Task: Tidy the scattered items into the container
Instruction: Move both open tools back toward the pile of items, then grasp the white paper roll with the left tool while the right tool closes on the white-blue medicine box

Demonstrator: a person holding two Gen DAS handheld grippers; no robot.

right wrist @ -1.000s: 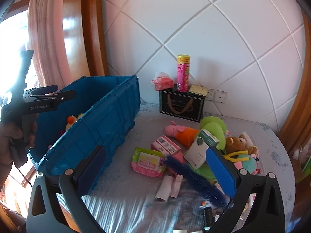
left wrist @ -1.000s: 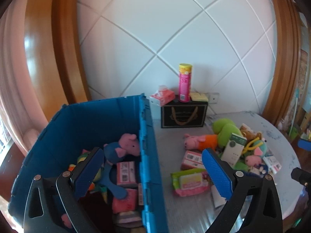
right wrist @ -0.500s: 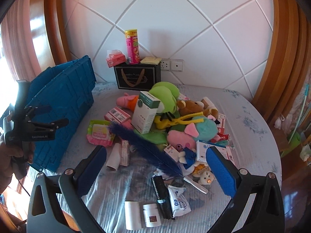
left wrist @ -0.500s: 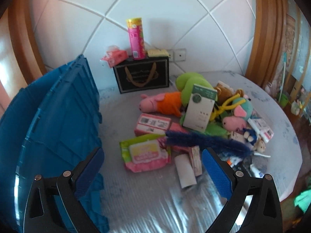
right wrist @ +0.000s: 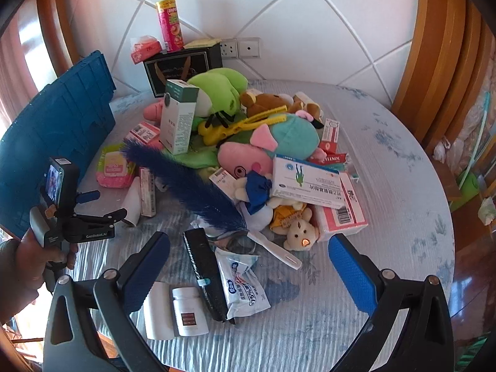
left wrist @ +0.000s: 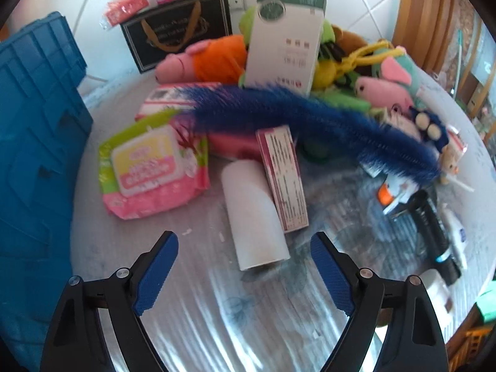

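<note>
1. The left gripper (left wrist: 245, 266) hangs over the table (left wrist: 235, 319) with its jaws spread wide and nothing between them. It faces the near end of the white roll (left wrist: 254, 214).
2. The white roll lies on the table, touching the long pink box (left wrist: 283, 179) on its right side. The wet-wipes pack (left wrist: 152, 170) lies just to its left.
3. The blue crate (left wrist: 34, 142) stands left of the wet-wipes pack, its ribbed wall toward the clutter.
4. A blue feather duster (left wrist: 310, 124) lies across the pile behind the white roll, over the far end of the long pink box.
5. Behind the duster stand a green-and-white carton (left wrist: 285, 37) and a pink-and-orange plush pig (left wrist: 207, 59); a black gift bag (left wrist: 179, 28) sits by the wall.
6. The right gripper (right wrist: 248, 272) is also released and empty, jaws well apart, above a black flashlight (right wrist: 204, 276), a white pill bottle (right wrist: 189, 313) and a sachet (right wrist: 241, 282).
7. Beyond the flashlight, a small teddy bear (right wrist: 299, 229) rests against a white-and-blue medicine box (right wrist: 307, 179).
8. In the right wrist view, a hand (right wrist: 31, 266) holds the left gripper beside the blue crate, its tips near the white roll.
</note>
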